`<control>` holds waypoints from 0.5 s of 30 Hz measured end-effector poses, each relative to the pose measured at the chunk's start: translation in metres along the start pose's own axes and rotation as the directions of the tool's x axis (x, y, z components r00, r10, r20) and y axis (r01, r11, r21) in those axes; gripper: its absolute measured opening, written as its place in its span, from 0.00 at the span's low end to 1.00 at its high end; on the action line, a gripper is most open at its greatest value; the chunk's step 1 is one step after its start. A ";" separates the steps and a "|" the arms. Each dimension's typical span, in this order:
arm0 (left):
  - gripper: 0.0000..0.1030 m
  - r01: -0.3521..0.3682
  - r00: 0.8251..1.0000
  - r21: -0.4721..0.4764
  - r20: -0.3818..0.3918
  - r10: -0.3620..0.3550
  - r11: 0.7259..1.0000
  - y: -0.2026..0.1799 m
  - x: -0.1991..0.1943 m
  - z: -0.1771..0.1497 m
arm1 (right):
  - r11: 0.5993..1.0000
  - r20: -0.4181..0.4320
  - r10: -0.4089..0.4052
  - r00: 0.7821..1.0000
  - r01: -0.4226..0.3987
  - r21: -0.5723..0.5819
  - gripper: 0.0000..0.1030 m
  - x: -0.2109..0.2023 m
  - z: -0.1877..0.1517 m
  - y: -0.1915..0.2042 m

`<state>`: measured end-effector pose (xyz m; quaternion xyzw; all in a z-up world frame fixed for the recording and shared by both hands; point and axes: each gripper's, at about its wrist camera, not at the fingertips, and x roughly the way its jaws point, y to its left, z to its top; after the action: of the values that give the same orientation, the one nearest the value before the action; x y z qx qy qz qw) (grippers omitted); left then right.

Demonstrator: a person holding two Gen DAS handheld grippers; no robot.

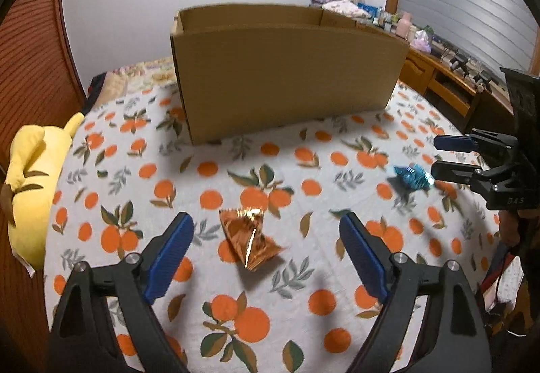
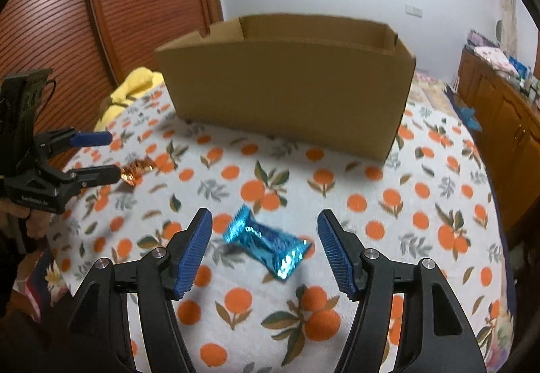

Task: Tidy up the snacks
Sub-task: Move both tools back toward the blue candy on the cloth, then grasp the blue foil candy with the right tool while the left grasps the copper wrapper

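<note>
The left gripper [image 1: 266,238] hangs spread around an orange snack packet [image 1: 249,239]. The right gripper [image 2: 265,241] is spread around a blue snack packet [image 2: 266,243]. Neither pinches; a cardboard box [image 1: 287,83] stands beyond.

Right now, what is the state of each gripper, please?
Left gripper: open, orange snack between its fingers, not held.
Right gripper: open, blue snack between its fingers, not held.

Cardboard box [image 1: 287,83] interior hidden

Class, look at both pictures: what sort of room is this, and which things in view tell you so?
Most likely a bedroom at home. The snacks lie on an orange-print blanket spread over what looks like a bed, a yellow soft toy sits at its edge, and a wooden dresser crowded with toiletries stands alongside.
</note>
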<state>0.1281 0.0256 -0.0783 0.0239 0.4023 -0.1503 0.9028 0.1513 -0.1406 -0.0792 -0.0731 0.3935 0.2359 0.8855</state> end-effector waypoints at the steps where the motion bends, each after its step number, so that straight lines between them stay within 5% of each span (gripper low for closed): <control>1: 0.82 -0.001 1.000 0.000 -0.007 0.001 1.000 0.001 0.003 -0.002 | 1.000 -0.010 -0.001 1.000 0.001 0.000 0.65 0.002 -0.002 -0.001; 11: 0.47 -0.020 0.998 -0.019 -0.061 0.019 1.000 0.009 0.024 -0.004 | 1.000 -0.056 -0.011 0.998 0.011 -0.010 0.65 0.018 -0.012 -0.005; 15: 0.40 -0.026 0.998 -0.022 -0.062 0.025 0.999 0.010 0.026 -0.006 | 1.000 -0.067 -0.015 0.998 0.014 -0.017 0.65 0.023 -0.013 -0.003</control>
<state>0.1434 0.0297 -0.1026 0.0237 0.4312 -0.1333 0.8920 0.1575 -0.1395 -0.1048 -0.0912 0.4204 0.2300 0.8729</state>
